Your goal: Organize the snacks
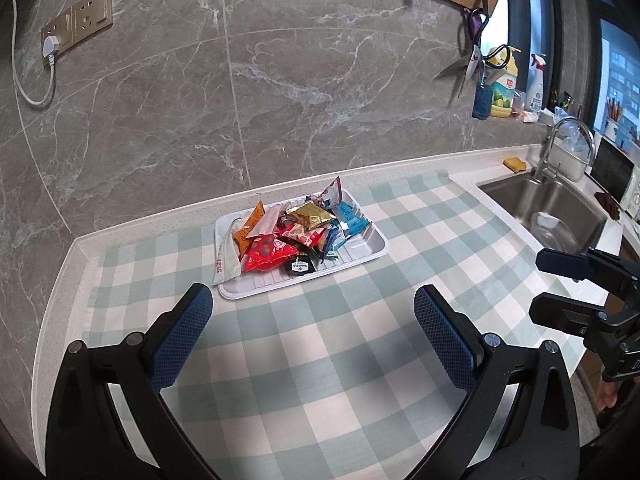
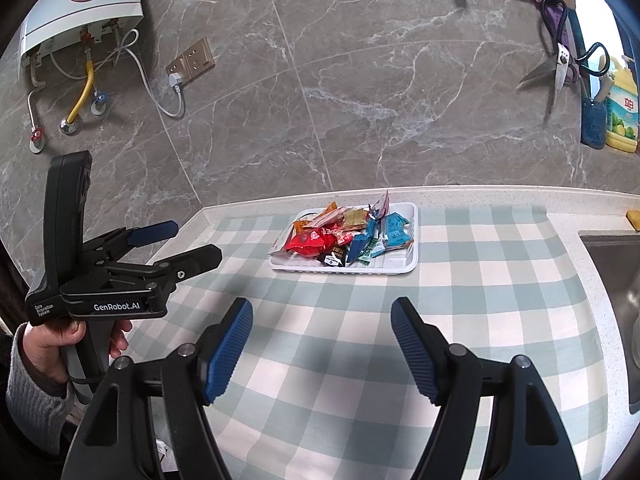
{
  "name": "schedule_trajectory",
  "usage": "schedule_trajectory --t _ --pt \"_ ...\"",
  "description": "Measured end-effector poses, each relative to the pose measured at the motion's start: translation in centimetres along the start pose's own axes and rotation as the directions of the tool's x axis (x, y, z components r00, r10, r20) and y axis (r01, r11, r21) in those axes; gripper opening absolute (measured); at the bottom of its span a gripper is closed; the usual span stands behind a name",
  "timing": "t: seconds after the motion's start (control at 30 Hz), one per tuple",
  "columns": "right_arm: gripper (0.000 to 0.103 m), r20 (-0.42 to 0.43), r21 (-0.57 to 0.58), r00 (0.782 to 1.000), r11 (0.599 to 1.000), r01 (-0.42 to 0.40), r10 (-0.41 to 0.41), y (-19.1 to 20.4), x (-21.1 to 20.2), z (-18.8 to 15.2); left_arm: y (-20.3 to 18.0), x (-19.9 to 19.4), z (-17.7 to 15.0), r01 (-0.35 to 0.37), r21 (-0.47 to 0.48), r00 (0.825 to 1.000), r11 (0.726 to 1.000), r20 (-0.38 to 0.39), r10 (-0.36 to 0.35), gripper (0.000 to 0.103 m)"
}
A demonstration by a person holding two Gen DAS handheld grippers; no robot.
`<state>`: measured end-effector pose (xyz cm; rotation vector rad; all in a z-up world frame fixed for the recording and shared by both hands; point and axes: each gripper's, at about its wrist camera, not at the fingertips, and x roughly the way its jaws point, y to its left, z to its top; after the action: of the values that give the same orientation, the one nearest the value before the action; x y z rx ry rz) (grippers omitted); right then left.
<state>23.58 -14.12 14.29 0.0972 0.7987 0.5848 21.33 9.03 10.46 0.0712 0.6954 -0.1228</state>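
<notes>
A white plastic tray [image 1: 362, 258] piled with colourful snack packets [image 1: 296, 236] sits ahead of the left gripper's [image 1: 312, 320] wide-apart blue-padded fingers [image 1: 188, 332].

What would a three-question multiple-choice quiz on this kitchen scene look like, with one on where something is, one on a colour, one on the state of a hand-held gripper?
1. Where are the snacks?
A. In the sink
B. Piled in a white tray on the checked cloth
C. Scattered on bare counter

2. What colour are the pads on the gripper fingers?
A. Blue
B. Red
C. Yellow

3. How is the left hand-held gripper?
A. Shut on a snack
B. Shut and empty
C. Open and empty

Answers:
1 B: the snacks lie heaped in the tray on the cloth, left of the sink.
2 A: the pads are blue.
3 C: the left hand-held gripper has its jaws wide apart over the cloth with nothing between them; the right hand-held gripper is likewise.
</notes>
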Motion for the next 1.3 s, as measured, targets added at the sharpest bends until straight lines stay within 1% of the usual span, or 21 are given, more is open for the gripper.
schedule_trajectory --t 0.27,0.63,0.87,1.0,1.3 --pt "0.074 -0.001 0.002 1.000 1.000 0.000 0.000 0.1 0.0 0.0 0.0 0.4 0.1 -0.003 0.005 1.000 1.000 -0.005 0.003 0.102" --pt "0.075 -0.001 0.006 1.000 1.000 0.001 -0.001 0.2 0.0 0.0 0.0 1.2 0.3 0.001 0.004 1.000 1.000 0.004 -0.001 0.102" --pt "0.075 -0.001 0.008 1.000 1.000 -0.001 0.001 0.1 0.0 0.0 -0.2 1.0 0.4 0.008 0.005 1.000 1.000 0.018 -0.008 0.102" --pt "0.076 -0.004 0.005 1.000 1.000 -0.001 0.001 -0.1 0.1 0.0 -0.3 0.8 0.4 -0.005 0.006 1.000 1.000 0.028 0.004 0.102" --pt "0.078 -0.002 0.007 1.000 1.000 -0.001 0.001 0.6 0.2 -0.2 -1.2 0.5 0.2 -0.047 0.048 0.998 0.998 0.051 0.045 0.102"
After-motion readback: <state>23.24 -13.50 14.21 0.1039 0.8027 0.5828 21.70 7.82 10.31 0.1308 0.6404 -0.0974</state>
